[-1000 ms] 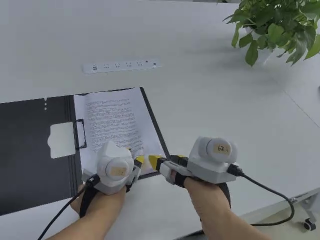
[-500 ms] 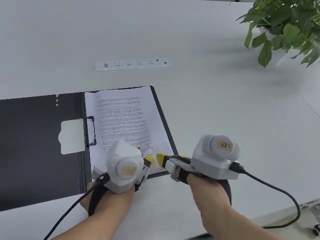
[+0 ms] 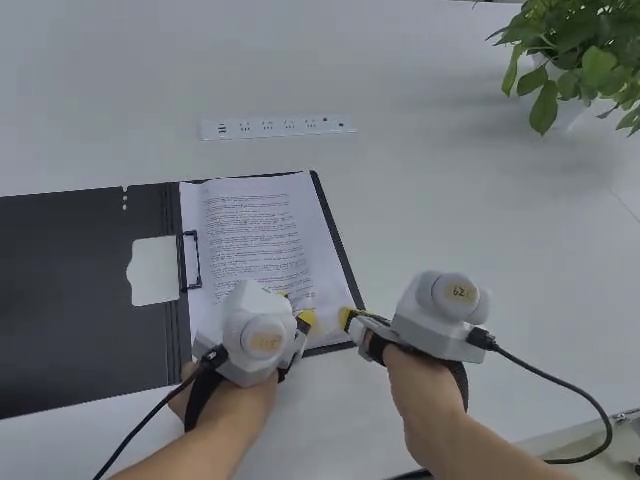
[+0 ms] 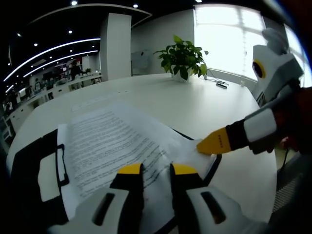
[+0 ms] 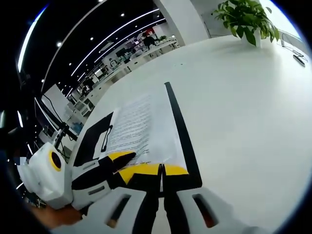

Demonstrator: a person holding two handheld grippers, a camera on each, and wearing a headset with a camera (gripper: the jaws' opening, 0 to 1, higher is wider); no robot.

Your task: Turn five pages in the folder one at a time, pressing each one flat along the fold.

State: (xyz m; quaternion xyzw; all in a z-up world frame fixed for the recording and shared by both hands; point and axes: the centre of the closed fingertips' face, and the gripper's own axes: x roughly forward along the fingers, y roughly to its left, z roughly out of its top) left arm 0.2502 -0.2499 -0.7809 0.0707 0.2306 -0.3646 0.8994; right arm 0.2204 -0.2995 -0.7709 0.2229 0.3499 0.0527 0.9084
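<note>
The folder [image 3: 80, 300] lies open on the tabletop [image 3: 450, 180]. Its top page [image 3: 255, 235], judged light and limp, is apparently pinched at the folder's near right corner by the pressed-together right claw [image 5: 162, 170]. The left claw [image 4: 157, 169] is held slightly spread beside it.

- The left gripper [image 3: 303, 319] sits low in the left hand [image 3: 225, 395], its jaws a narrow gap apart.
- The right gripper [image 3: 347, 318], in the right hand [image 3: 412, 375], points leftward with its jaws pressed together.
- Their yellow tips are just beside each other, and both forearms reach in from below.
</note>
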